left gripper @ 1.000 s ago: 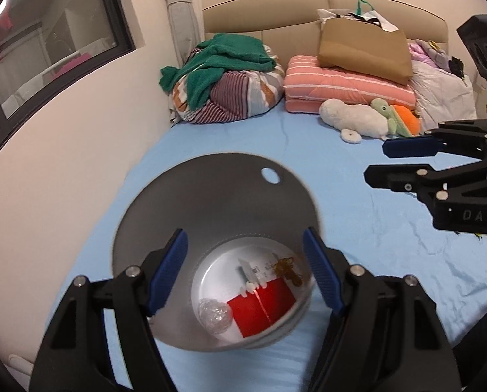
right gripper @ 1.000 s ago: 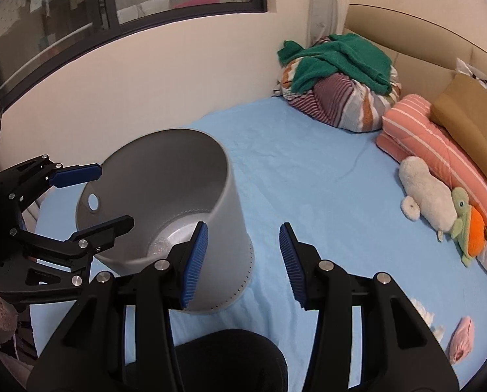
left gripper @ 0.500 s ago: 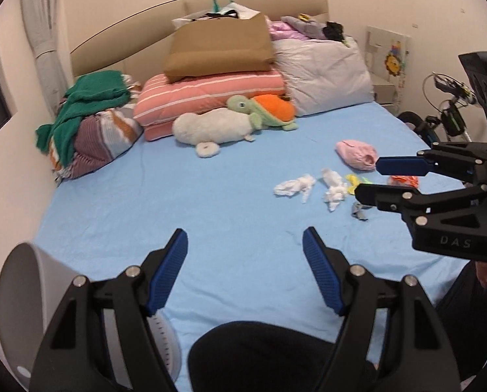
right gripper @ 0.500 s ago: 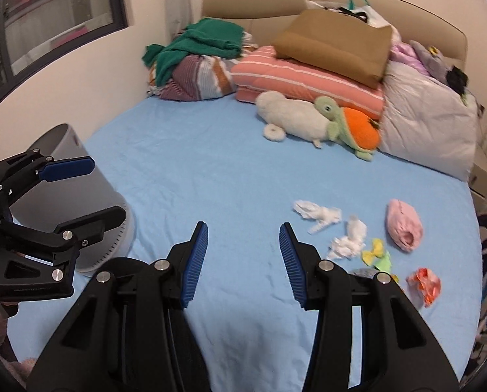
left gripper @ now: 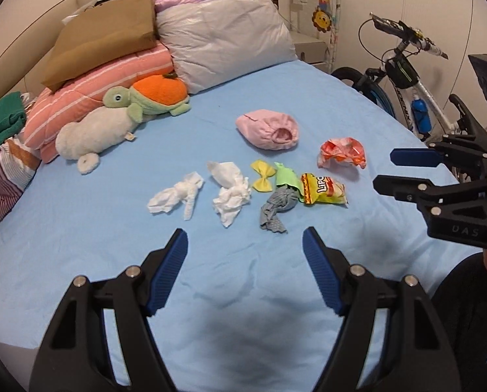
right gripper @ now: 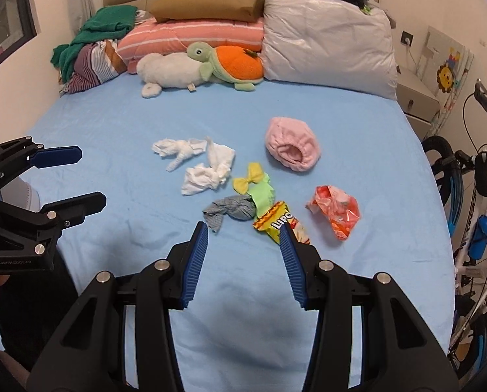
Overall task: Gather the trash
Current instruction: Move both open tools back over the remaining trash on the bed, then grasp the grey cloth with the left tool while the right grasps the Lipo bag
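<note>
Snack bag (right gripper: 281, 222): just ahead of right gripper (right gripper: 243, 240), nearer arm; long axis diagonal. Both grippers part-open, empty; left gripper (left gripper: 245, 253) wider.

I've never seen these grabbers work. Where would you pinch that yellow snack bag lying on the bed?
Probably the puffed middle of the yellow snack bag, coming down from above with the right gripper, which is open and nearest. The bag lies flat on the blue sheet, so its crinkled bulge gives the fingers something to close on.
</note>
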A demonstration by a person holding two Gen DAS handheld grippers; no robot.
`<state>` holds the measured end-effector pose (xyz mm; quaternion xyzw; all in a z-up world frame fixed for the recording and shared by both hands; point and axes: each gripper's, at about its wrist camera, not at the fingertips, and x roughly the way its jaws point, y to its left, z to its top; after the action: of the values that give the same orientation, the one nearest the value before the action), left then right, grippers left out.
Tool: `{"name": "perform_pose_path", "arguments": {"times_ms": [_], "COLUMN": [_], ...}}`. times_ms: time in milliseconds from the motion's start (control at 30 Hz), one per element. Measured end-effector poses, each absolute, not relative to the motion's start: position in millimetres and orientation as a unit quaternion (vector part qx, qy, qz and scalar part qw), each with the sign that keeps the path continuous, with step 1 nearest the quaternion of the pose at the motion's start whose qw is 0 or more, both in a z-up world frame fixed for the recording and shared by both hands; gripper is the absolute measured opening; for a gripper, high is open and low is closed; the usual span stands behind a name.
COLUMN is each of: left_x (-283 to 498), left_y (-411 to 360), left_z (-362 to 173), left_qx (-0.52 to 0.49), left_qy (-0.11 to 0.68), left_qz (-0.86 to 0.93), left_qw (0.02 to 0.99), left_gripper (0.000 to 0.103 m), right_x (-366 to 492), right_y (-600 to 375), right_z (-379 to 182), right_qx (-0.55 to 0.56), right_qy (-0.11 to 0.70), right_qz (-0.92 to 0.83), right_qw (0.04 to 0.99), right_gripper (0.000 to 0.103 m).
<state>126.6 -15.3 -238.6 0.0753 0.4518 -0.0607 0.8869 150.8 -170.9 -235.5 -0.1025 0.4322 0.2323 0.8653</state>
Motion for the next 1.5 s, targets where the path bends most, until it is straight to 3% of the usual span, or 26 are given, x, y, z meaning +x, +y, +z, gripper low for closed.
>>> {"name": "perform_pose_path", "arguments": {"times_ms": [667, 733, 900, 967, 1033, 1133, 1500], "left_x": [247, 253, 255, 253, 252, 254, 222], "left_y": [-50, -52, -56, -59, -60, -60, -42], "left_z": [-382, -393, -403, -401, -400, -398, -364], "left_qx": [0.086, 0.085, 0.073, 0.073, 0.076, 0.071, 0.038], "left_qy": [0.554, 0.56, 0.563, 0.56, 0.558, 0.559, 0.554], "left_qz": [-0.101, -0.107, -0.135, -0.144, -0.145, -0.146, -0.135], "left_qw": [0.822, 0.817, 0.812, 0.812, 0.814, 0.813, 0.821], "left_gripper": [0.073, 0.07, 0.053, 0.04, 0.031, 0.019, 0.015], "right_x": [260, 265, 266, 263, 259, 256, 221], "right_y": [-186, -186, -182, -180, -178, -179, -183], "right_z": [-366, -375, -387, -388, -388, -382, -346], "right_qx": [-0.107, -0.108, -0.111, -0.123, -0.134, -0.124, -0.118], "right_qy": [0.521, 0.523, 0.528, 0.524, 0.519, 0.517, 0.503], "right_qz": [0.266, 0.274, 0.3, 0.301, 0.306, 0.309, 0.292], "right_qw": [0.804, 0.8, 0.787, 0.787, 0.787, 0.788, 0.805], "right_gripper": [0.047, 0.057, 0.059, 0.059, 0.047, 0.045, 0.044]}}
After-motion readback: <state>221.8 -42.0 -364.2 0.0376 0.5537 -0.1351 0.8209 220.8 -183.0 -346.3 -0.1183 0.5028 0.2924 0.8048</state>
